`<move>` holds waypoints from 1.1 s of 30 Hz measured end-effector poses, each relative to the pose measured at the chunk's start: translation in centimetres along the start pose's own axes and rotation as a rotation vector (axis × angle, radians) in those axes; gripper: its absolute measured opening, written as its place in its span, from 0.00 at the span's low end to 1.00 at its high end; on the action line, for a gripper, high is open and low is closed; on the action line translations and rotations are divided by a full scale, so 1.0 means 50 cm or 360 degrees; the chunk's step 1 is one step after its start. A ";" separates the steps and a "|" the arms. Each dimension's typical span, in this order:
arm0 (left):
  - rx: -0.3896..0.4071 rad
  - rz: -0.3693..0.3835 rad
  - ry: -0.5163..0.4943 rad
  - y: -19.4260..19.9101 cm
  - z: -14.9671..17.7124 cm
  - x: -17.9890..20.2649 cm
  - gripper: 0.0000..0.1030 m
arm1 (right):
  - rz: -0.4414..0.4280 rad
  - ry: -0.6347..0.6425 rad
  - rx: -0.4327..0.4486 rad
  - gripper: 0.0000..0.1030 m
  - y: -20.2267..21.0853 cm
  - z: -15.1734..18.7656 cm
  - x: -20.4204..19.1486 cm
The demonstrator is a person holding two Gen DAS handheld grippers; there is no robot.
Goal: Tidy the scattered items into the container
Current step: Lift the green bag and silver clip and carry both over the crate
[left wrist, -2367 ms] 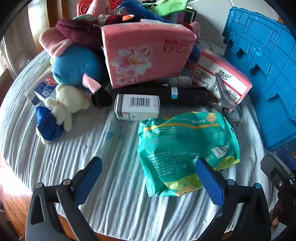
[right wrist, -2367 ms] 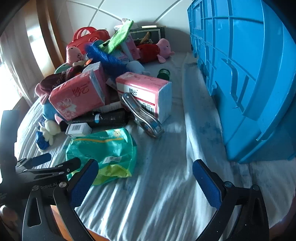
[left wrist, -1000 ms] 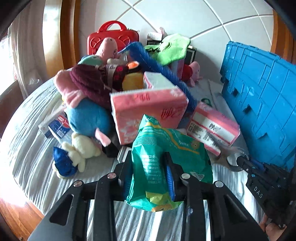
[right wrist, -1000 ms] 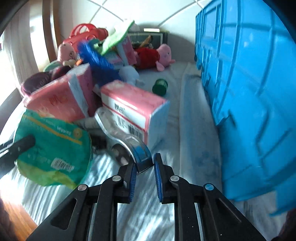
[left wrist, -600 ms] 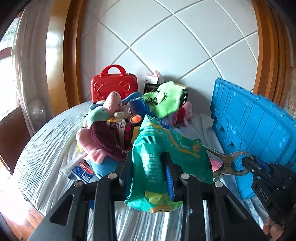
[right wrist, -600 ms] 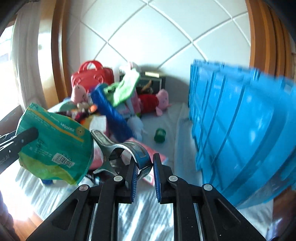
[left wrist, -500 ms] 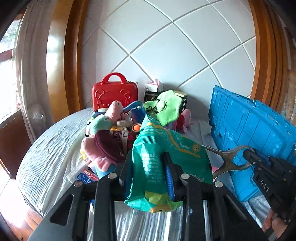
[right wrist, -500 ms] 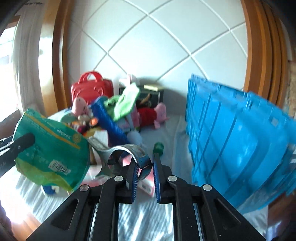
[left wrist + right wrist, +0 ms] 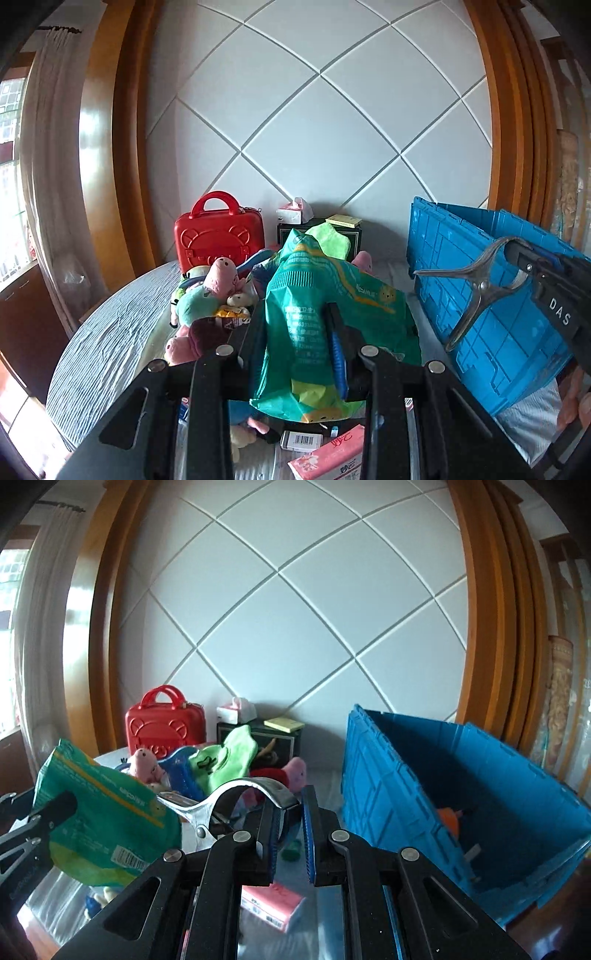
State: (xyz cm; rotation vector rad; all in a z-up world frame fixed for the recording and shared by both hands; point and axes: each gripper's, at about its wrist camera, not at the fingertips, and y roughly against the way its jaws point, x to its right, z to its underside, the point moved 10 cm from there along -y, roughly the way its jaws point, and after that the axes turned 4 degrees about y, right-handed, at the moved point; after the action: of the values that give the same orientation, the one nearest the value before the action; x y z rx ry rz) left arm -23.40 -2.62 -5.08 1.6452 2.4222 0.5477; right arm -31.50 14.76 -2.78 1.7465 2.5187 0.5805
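My left gripper [image 9: 297, 347] is holding the green packet [image 9: 328, 317]: its jaws are pressing on the soft middle of the packet from both sides, and the packet is hanging in the air, upright, with its yellow bottom edge under the jaws. In the right wrist view the same packet [image 9: 103, 823] is showing at the left, clear of the pile.

My right gripper [image 9: 290, 834] is holding the metal clamp [image 9: 229, 805] by one handle end. Its jaws are closing at this moment, with that handle between the blue pads, and the pads are pressing on it. The clamp is sticking out to the left of the jaws, also lifted off the tabletop. In the left wrist view the clamp [image 9: 476, 284] is hanging in front of the blue crate [image 9: 491, 314], with its long tips pointing left and down.

The blue crate [image 9: 388, 786] is standing to the right of both grippers, open at the top, and something orange [image 9: 448, 818] is lying inside it.

Left of the crate, the pile of scattered things is lying on the tabletop [image 9: 107, 339], which is covered with a striped cloth: a pink plush pig [image 9: 221, 277], a green cloth [image 9: 225, 760] and a pink tissue pack [image 9: 328, 458] below the packet. Behind the pile, farther from the crate, a red toy case [image 9: 219, 236] is standing against the white tiled wall [image 9: 317, 122].
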 end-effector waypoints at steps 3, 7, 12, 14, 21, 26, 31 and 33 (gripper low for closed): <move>0.0013 0.0053 -0.0002 -0.008 -0.027 0.032 0.28 | 0.0074 0.0008 0.0036 0.11 0.021 -0.037 0.042; 0.0108 0.0167 -0.0019 0.007 -0.099 0.112 0.28 | 0.0203 -0.0002 0.0107 0.11 0.065 -0.092 0.132; 0.0211 0.0333 -0.0080 0.030 -0.191 0.267 0.28 | 0.0383 -0.0003 0.0170 0.11 0.110 -0.151 0.287; 0.0234 0.0399 -0.0116 0.035 -0.218 0.350 0.28 | 0.0460 -0.0001 0.0182 0.11 0.125 -0.165 0.364; 0.0072 0.0559 -0.0253 -0.016 -0.253 0.679 0.28 | 0.0623 0.0076 0.0077 0.11 0.095 -0.169 0.631; -0.0309 0.0545 -0.0357 -0.132 -0.205 0.872 0.28 | 0.0519 0.0111 -0.0173 0.11 -0.052 -0.118 0.770; -0.0684 0.0398 -0.0509 -0.266 -0.086 0.971 0.28 | 0.0321 0.0215 -0.0509 0.11 -0.219 -0.019 0.820; -0.0815 0.0314 -0.0556 -0.321 -0.042 0.981 0.28 | 0.0260 0.0285 -0.0675 0.11 -0.287 0.037 0.823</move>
State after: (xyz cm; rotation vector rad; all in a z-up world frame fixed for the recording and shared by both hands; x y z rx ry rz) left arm -56.64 36.90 -5.91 1.5932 1.7061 0.7583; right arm -59.33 48.28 -1.16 1.8051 2.1431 1.2261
